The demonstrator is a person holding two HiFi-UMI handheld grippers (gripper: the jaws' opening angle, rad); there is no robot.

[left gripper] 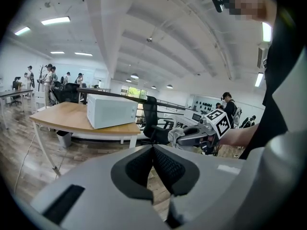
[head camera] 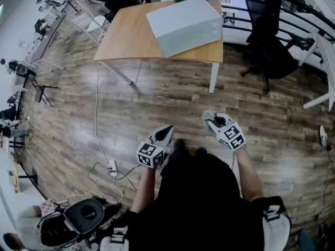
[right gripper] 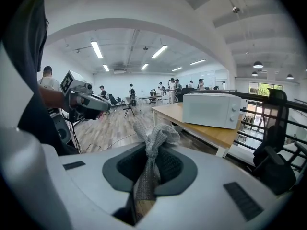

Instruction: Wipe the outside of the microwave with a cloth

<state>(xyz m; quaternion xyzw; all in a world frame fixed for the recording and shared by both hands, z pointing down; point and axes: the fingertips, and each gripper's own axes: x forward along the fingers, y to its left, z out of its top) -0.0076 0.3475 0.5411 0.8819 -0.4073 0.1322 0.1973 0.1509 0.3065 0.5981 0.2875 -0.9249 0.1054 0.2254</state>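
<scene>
The person stands on the wood floor (head camera: 172, 98), well apart from the desk (head camera: 128, 38), with both grippers held low in front of the body. The white microwave (head camera: 183, 24) sits on the right part of the desk, turned at an angle to the desk's edge. In the right gripper view its two knobs are at the right end of the front.

The right gripper (right gripper: 149, 164) is clamped on a grey knitted cloth (right gripper: 152, 137). The cloth is pinched partway along, so a bunched tuft stands up past the jaw tips. The left gripper (left gripper: 153, 159) has its jaws pressed together with nothing between them.

The cloth looks soft, light and limp, so it should fold and drag easily over a flat panel. The free tuft is the part that would meet the casing, and the present hold looks suitable. A longer loose end would flop rather than press.

The microwave's shell looks stiff and smooth, and probably heavy enough to stay put under light strokes. A hard push might slide it on the smooth desk top, and the empty left gripper could steady it. No wiping is under way; the person must first come up to the desk.
</scene>
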